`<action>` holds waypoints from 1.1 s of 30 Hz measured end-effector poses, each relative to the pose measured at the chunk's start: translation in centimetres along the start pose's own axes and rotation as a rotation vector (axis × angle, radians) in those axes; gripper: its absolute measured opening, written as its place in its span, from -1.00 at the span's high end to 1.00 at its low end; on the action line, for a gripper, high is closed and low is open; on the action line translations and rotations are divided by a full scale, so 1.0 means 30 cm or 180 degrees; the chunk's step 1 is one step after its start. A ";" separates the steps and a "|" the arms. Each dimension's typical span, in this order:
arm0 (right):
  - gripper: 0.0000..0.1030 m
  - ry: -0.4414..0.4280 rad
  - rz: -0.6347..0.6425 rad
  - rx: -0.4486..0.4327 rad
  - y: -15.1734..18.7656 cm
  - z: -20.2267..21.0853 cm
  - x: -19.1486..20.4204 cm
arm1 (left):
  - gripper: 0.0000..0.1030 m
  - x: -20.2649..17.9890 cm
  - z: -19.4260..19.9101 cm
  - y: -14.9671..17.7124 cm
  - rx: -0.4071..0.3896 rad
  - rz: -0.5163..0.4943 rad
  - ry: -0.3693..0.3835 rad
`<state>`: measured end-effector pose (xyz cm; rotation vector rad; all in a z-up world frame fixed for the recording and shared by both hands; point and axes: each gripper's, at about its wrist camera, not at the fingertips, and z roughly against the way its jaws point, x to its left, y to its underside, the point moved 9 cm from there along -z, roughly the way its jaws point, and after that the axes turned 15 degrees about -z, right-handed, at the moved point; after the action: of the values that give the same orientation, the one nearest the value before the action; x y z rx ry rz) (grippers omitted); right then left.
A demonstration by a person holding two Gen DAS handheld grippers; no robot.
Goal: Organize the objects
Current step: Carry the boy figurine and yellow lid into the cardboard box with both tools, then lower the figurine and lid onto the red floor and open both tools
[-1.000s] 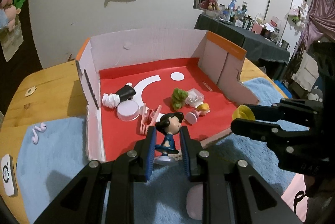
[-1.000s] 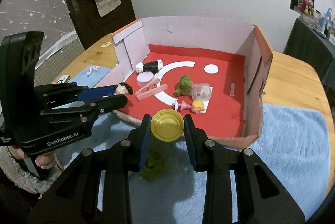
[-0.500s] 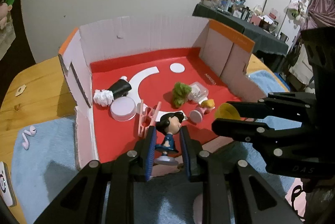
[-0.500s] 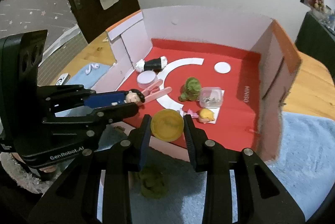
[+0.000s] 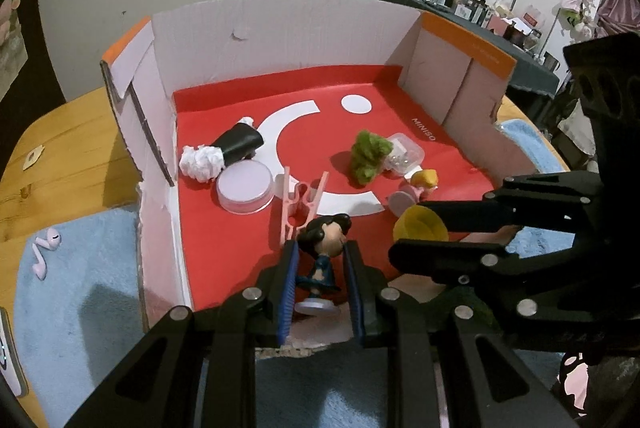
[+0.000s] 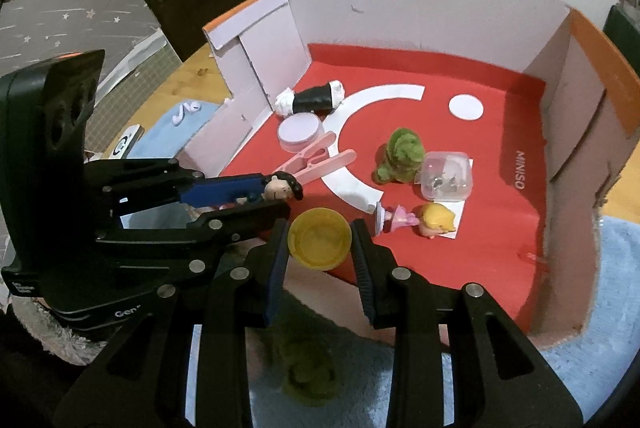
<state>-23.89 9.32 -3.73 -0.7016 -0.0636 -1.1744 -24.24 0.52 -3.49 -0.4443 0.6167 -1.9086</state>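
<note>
My left gripper is shut on a black-haired figurine in blue, held upright over the near edge of the red-floored cardboard box. It also shows in the right wrist view. My right gripper is shut on a yellow round container, just over the box's front edge; it also shows in the left wrist view. The two grippers are side by side, close together.
In the box lie a black-and-white figure, a round lilac tin, a pink clothespin, a green plush, a clear case and a blonde pink doll. A green plush lies on the blue towel; earbuds left.
Both grippers have moved forward with their objects, from over the blue towel to over the front edge of the box. The box contents have not moved.
</note>
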 end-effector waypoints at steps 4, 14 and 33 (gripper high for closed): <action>0.42 0.0025 -0.0050 0.0034 -0.005 -0.017 -0.022 | 0.54 0.006 -0.010 -0.004 0.0011 0.0040 0.0022; 0.42 0.0250 -0.0090 -0.0057 -0.036 -0.022 -0.096 | 0.54 0.023 -0.046 -0.017 0.0047 0.0090 0.0005; 0.42 0.0554 -0.0073 -0.0198 -0.075 -0.026 -0.172 | 0.54 0.055 -0.096 -0.062 0.0026 0.0140 -0.0147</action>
<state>-28.19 12.70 -5.32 -0.6521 0.1117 -1.2596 -27.86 0.25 -4.62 -0.4647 0.5838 -1.8536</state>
